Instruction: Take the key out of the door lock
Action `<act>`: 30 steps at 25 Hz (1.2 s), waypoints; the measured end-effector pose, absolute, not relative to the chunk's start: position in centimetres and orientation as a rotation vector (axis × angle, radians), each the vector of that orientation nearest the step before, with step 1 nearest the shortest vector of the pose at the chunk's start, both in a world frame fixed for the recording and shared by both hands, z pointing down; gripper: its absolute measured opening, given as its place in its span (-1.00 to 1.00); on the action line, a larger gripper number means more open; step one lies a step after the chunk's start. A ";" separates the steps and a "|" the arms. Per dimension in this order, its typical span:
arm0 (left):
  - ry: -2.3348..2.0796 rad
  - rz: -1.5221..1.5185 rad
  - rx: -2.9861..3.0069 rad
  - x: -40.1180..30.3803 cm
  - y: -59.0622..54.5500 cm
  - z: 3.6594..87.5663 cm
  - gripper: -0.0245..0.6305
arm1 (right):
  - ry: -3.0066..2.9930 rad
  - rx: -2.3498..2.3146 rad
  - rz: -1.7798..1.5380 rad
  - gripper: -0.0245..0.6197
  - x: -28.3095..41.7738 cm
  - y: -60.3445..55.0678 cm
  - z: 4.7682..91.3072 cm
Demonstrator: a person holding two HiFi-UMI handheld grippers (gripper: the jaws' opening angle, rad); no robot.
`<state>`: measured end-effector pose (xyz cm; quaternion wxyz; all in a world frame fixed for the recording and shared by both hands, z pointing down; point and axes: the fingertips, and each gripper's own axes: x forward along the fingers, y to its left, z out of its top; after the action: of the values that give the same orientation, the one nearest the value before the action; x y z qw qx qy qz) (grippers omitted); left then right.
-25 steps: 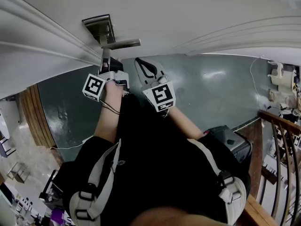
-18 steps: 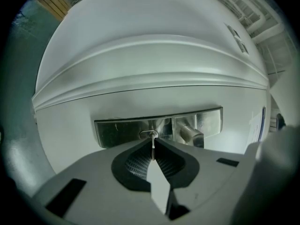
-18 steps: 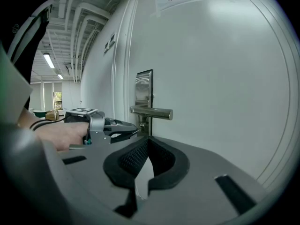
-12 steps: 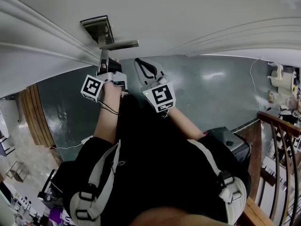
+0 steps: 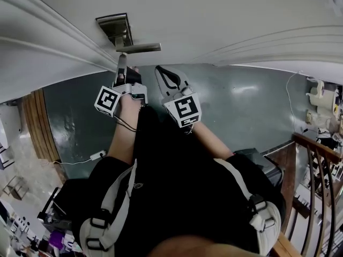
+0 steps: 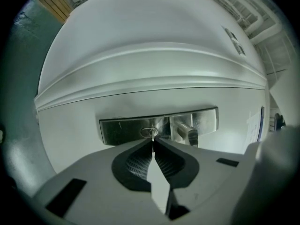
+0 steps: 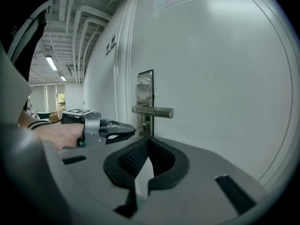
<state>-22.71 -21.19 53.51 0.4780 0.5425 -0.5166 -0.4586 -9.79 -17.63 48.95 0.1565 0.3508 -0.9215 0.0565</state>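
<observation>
1. Location: the key (image 6: 153,133) sits in the keyhole of the brushed-metal lock plate (image 6: 122,129) on the white door (image 6: 150,64), just beside the root of the lever handle (image 6: 190,135). Only a short stub stands proud of the plate.
2. Left gripper (image 6: 153,142): aimed level and square at the door. The jaws are pinched on the protruding end of the key and nearly meet, since the key is so thin. Only the very tips are on it, and the ribbed pads further back are bare.
3. Right gripper (image 7: 149,140): jaws together with nothing between them. It is held off to the side of the lock and touches neither door nor handle.
4. Handling (judgement): the key looks like a small, light, rigid metal part with smooth flat faces, so it is likely slippery under a tip-only pinch. The blade is thin and could bind or bend if levered sideways.
5. Where to hold (judgement): on the flat head, with the broad faces against the pads. A deeper seat than the present one would be safer, though the plate leaves little room for it.
6. Next move (judgement): a straight pull back along the keyway, with no twist or droop. Whether the key is turned to its release position cannot be read from these views — if it is not, it will resist and the tips may slide off.
</observation>
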 end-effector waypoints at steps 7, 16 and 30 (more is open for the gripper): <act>-1.245 -1.155 1.318 -22.7 -21.5 53.6 -0.82 | -2.635 0.999 0.150 -0.90 -9.5 -18.3 48.7; -1.239 -1.155 1.327 -23.2 -23.6 53.5 -0.82 | -2.633 0.999 0.156 -0.90 -9.9 -18.8 48.7; -1.242 -1.165 1.333 -22.0 -20.2 53.7 -0.83 | -2.621 1.025 0.185 -0.90 -9.4 -18.6 49.1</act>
<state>-21.96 -20.18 53.72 0.4703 0.5441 -0.5068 -0.4754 -9.45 -18.61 49.11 0.1598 0.3587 -0.9174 0.0648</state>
